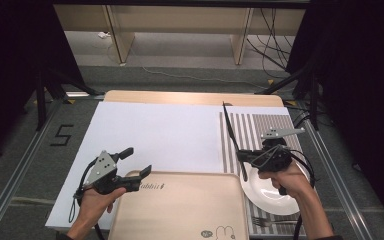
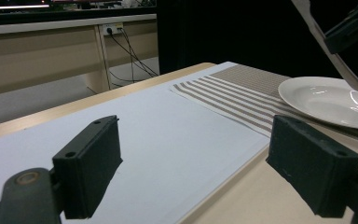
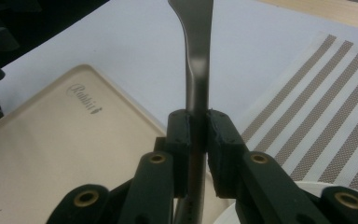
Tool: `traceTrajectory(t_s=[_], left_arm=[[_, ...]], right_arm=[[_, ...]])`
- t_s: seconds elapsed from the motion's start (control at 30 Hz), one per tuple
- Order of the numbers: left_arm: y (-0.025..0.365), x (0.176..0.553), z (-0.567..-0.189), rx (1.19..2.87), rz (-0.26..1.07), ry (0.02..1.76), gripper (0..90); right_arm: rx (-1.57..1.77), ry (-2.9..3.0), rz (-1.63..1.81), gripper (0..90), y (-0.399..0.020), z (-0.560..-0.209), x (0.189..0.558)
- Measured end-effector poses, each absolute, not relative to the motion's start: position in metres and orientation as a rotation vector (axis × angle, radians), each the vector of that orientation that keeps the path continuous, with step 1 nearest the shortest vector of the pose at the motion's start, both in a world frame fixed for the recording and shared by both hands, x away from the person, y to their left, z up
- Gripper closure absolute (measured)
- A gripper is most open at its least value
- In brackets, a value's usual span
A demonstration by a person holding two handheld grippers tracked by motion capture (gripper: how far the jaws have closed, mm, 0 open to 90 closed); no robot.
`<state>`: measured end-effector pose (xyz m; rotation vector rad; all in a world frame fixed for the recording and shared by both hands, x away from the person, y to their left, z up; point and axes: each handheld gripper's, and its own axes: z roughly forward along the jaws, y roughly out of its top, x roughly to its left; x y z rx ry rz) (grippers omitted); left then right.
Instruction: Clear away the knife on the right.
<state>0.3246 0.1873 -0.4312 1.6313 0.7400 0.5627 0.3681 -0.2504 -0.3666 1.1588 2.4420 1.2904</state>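
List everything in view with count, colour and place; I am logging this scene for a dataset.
tray: one, beige, near edge of the table, centre
white sheet: one, white, covering the tabletop's left and middle
placemat: one, grey-and-white striped, right side
plate: one, white, on the placemat
fork: one, silver, on the placemat near the plate
knife: one, silver, clamped in the right gripper
left gripper: one, black, open, over the tray's left corner
right gripper: one, black, above the plate

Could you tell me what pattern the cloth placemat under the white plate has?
The cloth placemat has brown and white stripes, clearest in the right gripper view.
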Motion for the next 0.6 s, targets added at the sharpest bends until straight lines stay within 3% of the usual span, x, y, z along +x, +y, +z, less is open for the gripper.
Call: traceTrajectory(t_s=[0.6], left_arm=[[0.189, 0.322, -0.429, 1.629, 0.569, 0.736, 16.4]], right_arm=[[1.178, 2.568, 1.199, 80.3, -0.22, -0.394, 0.318]])
